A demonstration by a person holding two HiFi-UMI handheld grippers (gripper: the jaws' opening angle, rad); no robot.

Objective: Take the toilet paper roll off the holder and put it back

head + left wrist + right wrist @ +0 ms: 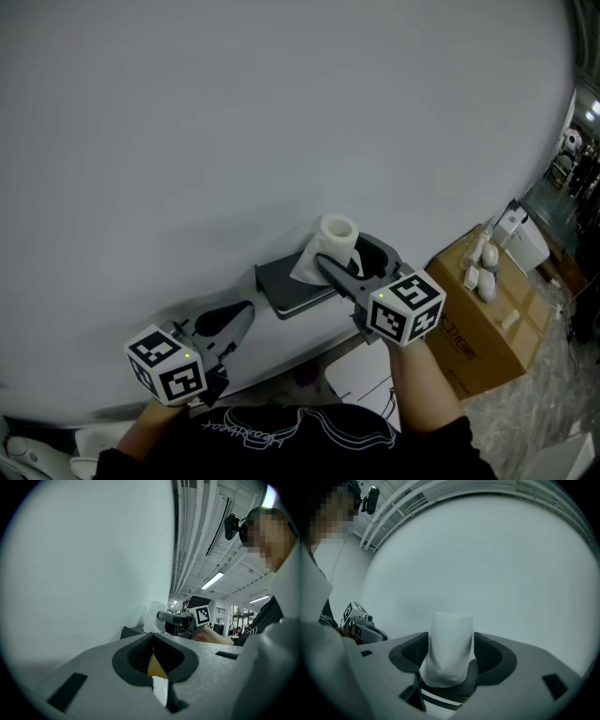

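The right tongs [451, 644] squeezed the toilet paper roll [337, 234] between their jaws, above the dark holder [286, 286]. The left tongs [242, 314] were clenched shut, empty, well apart from it

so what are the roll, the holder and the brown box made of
The roll looks like soft white tissue paper, matte, with a loose crumpled sheet hanging. The holder is dark grey and smooth with a faint sheen, likely plastic or coated metal; I can't tell which. The box looks like cardboard, judging by its dull tan faces and printed side.
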